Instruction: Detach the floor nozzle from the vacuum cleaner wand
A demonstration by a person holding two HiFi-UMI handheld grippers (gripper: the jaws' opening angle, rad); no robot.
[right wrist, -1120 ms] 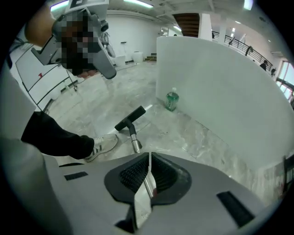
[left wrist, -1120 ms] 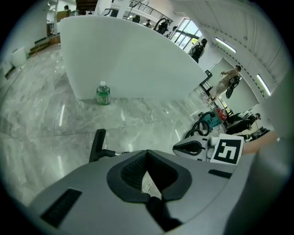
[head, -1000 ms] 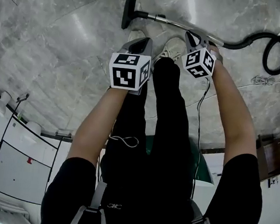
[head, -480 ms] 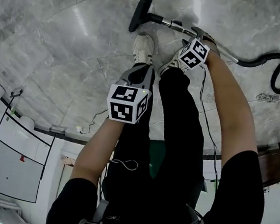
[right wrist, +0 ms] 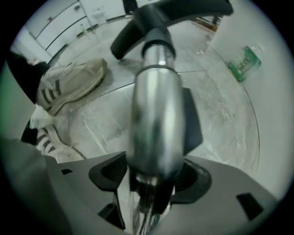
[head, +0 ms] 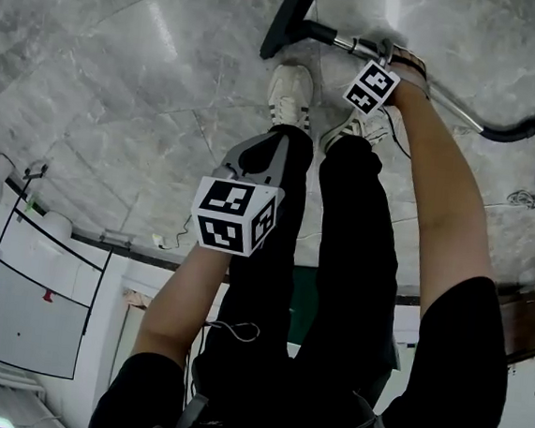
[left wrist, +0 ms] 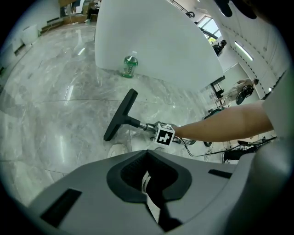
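Right gripper is clamped round the wand, just behind the nozzle. The nozzle lies on the floor at 12 o'clock, attached, and the wand trails toward 3 o'clock. Left gripper hangs well apart at 7 o'clock of the nozzle, jaws together, empty.

Head camera steeply down — nozzle in all views

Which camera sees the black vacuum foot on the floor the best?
The left gripper view: the whole floor nozzle lies on the floor, joined to the wand. The head view shows it small, near the top edge. The right gripper view shows only part, behind the wand.
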